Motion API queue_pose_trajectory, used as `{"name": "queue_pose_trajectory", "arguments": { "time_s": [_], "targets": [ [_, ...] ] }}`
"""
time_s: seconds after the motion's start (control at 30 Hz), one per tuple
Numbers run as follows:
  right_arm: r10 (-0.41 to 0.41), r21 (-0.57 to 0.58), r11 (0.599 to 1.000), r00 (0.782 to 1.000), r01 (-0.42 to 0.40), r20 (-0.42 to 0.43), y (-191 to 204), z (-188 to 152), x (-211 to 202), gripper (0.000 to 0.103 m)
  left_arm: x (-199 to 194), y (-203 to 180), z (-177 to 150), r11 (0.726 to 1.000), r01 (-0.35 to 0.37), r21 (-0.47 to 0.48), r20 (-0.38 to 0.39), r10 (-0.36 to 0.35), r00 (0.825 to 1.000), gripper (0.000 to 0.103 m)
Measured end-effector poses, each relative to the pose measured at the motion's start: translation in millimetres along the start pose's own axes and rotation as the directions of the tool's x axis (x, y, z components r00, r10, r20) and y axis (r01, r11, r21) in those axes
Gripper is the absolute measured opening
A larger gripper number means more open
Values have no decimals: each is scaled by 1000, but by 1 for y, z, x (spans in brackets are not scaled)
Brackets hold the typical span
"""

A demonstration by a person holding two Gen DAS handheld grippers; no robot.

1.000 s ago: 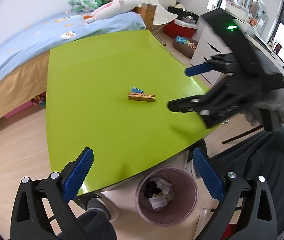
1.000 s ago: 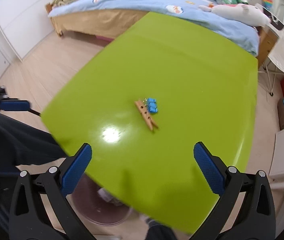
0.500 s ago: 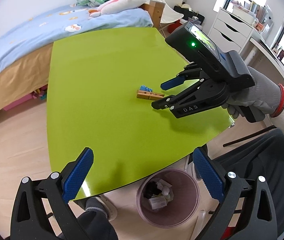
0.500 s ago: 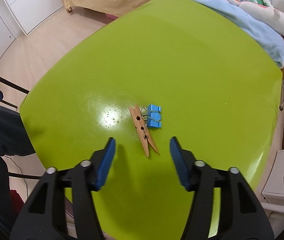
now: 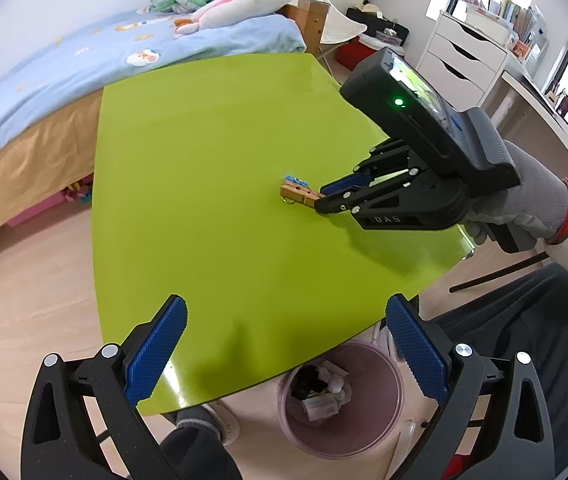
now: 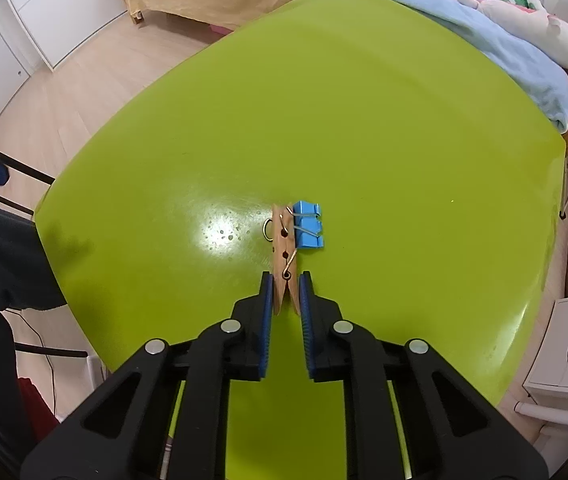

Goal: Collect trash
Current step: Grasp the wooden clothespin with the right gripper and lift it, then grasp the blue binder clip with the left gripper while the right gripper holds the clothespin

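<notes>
Black right claw [image 5: 321, 199] with blue ribbed pads, silver screws; grey-gloved hand [image 5: 524, 196].

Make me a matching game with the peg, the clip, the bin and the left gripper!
Things:
1. peg
2. clip
3. bin
4. left gripper

Places or states:
A. on the floor by the table edge
B. open, holding nothing
C. blue, lying beside the peg
D. pinched between the right gripper's fingers

Pairs: 1-D, 2-C, 3-A, 4-B
</notes>
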State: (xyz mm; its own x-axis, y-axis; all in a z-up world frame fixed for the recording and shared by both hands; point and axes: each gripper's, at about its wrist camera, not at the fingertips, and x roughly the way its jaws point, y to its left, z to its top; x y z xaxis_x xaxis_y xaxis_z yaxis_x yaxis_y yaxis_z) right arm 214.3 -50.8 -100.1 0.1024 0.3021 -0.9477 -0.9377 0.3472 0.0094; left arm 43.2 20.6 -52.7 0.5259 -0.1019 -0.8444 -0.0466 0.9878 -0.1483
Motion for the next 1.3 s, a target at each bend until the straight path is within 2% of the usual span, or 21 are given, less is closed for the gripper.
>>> {"name": "queue_pose_trajectory", "arguments": {
  "time_s": [0.23, 0.53, 0.87, 1.03, 1.23, 1.3],
  "targets": [
    [36, 25, 999, 999, -37, 26, 2, -15, -24, 13, 9, -3, 19, 999, 1, 41, -11, 0, 1000, 96],
    [44, 146, 988, 998, -51, 51, -23, -30, -45, 12, 36, -12, 50, 991, 12, 132, -27, -9, 1000, 96],
    [21, 226, 974, 998, -35, 65, -45, -48, -58, 12, 86, -19, 85, 969, 64, 239, -97, -42, 994, 96],
    [16, 239, 971, 998, -32, 65, -49, -55, -61, 12, 111, -22, 95, 959, 74, 273, -143, -36, 989, 95],
    [17, 248, 968, 998, -32, 62, -53, -59, -62, 12, 133, -22, 96, 955, 77, 288, -183, -24, 983, 72],
    [19, 252, 967, 998, -34, 61, -54, -59, -61, 12, 137, -20, 96, 957, 74, 282, -188, -21, 982, 57]
  ]
}}
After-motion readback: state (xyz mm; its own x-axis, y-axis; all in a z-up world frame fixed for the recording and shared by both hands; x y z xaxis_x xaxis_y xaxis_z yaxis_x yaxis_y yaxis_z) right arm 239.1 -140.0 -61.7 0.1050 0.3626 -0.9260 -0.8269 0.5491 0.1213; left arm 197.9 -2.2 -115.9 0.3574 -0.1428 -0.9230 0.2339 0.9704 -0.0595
